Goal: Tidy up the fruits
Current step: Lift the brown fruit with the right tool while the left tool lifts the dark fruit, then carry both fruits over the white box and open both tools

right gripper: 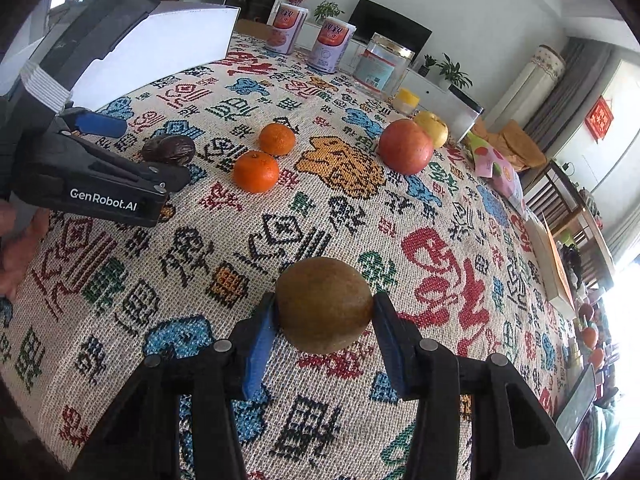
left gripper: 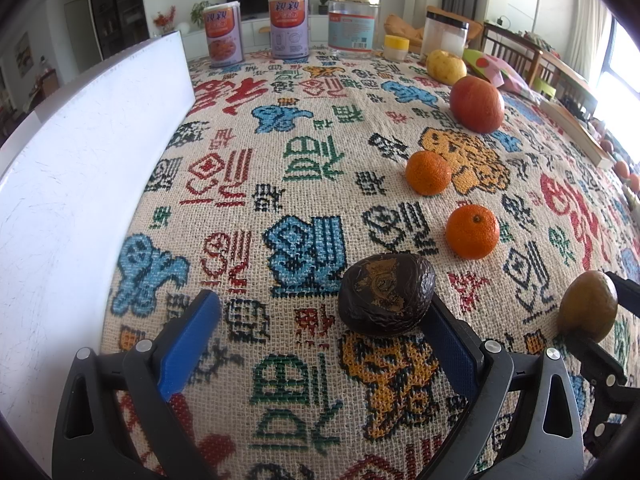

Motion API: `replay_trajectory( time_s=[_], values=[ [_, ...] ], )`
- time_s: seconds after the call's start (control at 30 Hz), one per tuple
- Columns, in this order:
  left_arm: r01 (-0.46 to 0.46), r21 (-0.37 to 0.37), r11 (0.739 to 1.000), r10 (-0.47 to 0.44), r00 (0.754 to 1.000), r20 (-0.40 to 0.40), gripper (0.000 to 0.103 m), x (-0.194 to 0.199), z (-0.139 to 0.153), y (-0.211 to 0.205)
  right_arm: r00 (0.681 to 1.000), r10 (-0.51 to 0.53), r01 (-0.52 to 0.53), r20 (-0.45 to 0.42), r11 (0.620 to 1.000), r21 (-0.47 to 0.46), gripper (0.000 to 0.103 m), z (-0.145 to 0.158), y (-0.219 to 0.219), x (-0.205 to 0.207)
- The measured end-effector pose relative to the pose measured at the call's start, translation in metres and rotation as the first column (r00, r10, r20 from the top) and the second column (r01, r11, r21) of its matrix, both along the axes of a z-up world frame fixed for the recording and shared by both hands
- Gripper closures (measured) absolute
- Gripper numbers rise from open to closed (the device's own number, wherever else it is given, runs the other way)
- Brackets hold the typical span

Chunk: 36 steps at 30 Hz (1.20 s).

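My right gripper (right gripper: 324,312) is shut on a brown kiwi (right gripper: 324,304), with a blue pad pressing each side just above the patterned cloth. In the left wrist view the same kiwi (left gripper: 586,306) appears at the right edge. My left gripper (left gripper: 320,312) stands open over the cloth. A dark wrinkled avocado (left gripper: 386,294) lies against the inside of its right finger, with a wide gap to the left pad. Further back lie two tangerines (left gripper: 428,172) (left gripper: 472,232), a red apple (left gripper: 476,104) and a yellow fruit (left gripper: 446,66).
A white box (left gripper: 80,152) runs along the left side of the table. Two cans (left gripper: 224,36), a glass jar (left gripper: 354,26), a small yellow-lidded pot (left gripper: 396,47) and a plastic container (left gripper: 444,38) stand at the far edge. A hand (right gripper: 16,248) holds the left gripper.
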<state>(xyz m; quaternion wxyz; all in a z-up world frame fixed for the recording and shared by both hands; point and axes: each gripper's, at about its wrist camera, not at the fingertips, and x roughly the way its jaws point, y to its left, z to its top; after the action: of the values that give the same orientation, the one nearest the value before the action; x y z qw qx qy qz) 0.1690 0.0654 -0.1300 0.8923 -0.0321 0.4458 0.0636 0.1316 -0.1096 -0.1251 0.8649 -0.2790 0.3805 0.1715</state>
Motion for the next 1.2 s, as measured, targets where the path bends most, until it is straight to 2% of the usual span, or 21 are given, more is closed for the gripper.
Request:
replay_trajectory(
  time_s=[0.13,0.23,0.3,0.37,0.43,0.53,0.63,0.67,0.7,0.83,0.87,0.9,0.97,1.0,1.03,1.13,1.2],
  values=[
    [0.006,-0.012,1.000,-0.006,1.000,0.003,0.004,-0.001,0.000,0.000,0.996,0.003,0.015,-0.088,0.978,0.208,0.053,0.011,-0.015,0.002],
    [0.064,-0.089,0.994,-0.062,0.998,0.026,0.004,-0.007,0.003,0.007,0.987,0.011,0.050,-0.159,0.926,0.374,0.053,0.020,-0.037,0.001],
    [0.100,-0.138,0.985,-0.096,0.995,0.032,0.004,-0.015,0.005,0.015,0.981,-0.007,0.093,-0.196,0.895,0.435,0.053,0.025,-0.054,-0.002],
    [0.121,-0.155,0.981,-0.115,0.992,0.043,0.005,-0.024,0.007,0.019,0.973,-0.024,0.128,-0.229,0.884,0.450,0.052,0.028,-0.068,-0.007],
    [0.145,-0.140,0.979,-0.141,0.989,0.041,0.005,-0.028,0.007,0.017,0.963,-0.031,0.152,-0.266,0.881,0.448,0.041,0.028,-0.076,-0.011],
    [0.182,-0.082,0.980,-0.180,0.983,0.037,0.005,-0.023,0.009,0.004,0.955,-0.025,0.165,-0.296,0.873,0.460,0.038,0.025,-0.077,-0.011],
    [0.201,0.005,0.980,-0.201,0.979,0.035,0.006,-0.011,0.010,-0.011,0.958,-0.041,0.167,-0.285,0.885,0.435,0.037,0.021,-0.068,-0.002],
    [0.205,0.033,0.978,-0.206,0.978,0.031,0.010,-0.005,0.010,-0.016,0.959,-0.041,0.165,-0.282,0.886,0.434,0.037,0.019,-0.064,0.001],
    [0.212,0.054,0.976,-0.214,0.977,0.026,0.018,-0.001,0.009,-0.020,0.957,-0.043,0.169,-0.286,0.886,0.431,0.036,0.017,-0.061,0.006],
    [0.246,0.107,0.963,-0.249,0.968,0.019,0.032,0.005,0.007,-0.032,0.946,-0.074,0.215,-0.315,0.872,0.441,0.036,0.007,-0.054,0.027],
    [0.260,0.101,0.960,-0.263,0.965,0.018,0.045,0.005,0.008,-0.035,0.939,-0.073,0.230,-0.337,0.862,0.453,0.036,0.004,-0.053,0.033],
    [0.269,0.090,0.959,-0.271,0.962,0.019,0.063,0.003,0.009,-0.035,0.930,-0.077,0.247,-0.359,0.854,0.458,0.036,0.000,-0.052,0.038],
    [0.259,0.094,0.961,-0.262,0.965,0.018,0.065,-0.001,0.011,-0.035,0.915,-0.092,0.285,-0.393,0.837,0.467,0.038,-0.006,-0.051,0.045],
    [0.255,0.086,0.963,-0.258,0.966,0.024,0.065,-0.005,0.013,-0.034,0.909,-0.097,0.302,-0.405,0.824,0.480,0.050,-0.008,-0.053,0.046],
    [0.251,0.060,0.966,-0.254,0.967,0.034,0.065,-0.010,0.017,-0.032,0.909,-0.109,0.314,-0.403,0.816,0.486,0.055,-0.008,-0.055,0.045],
    [0.235,-0.062,0.970,-0.229,0.969,0.091,0.065,-0.038,0.042,-0.023,0.910,-0.121,0.327,-0.397,0.797,0.507,0.055,-0.002,-0.061,0.035],
    [0.225,-0.177,0.958,-0.205,0.971,0.124,0.065,-0.060,0.064,-0.014,0.917,-0.107,0.313,-0.385,0.793,0.523,0.055,0.008,-0.062,0.024]
  ],
)
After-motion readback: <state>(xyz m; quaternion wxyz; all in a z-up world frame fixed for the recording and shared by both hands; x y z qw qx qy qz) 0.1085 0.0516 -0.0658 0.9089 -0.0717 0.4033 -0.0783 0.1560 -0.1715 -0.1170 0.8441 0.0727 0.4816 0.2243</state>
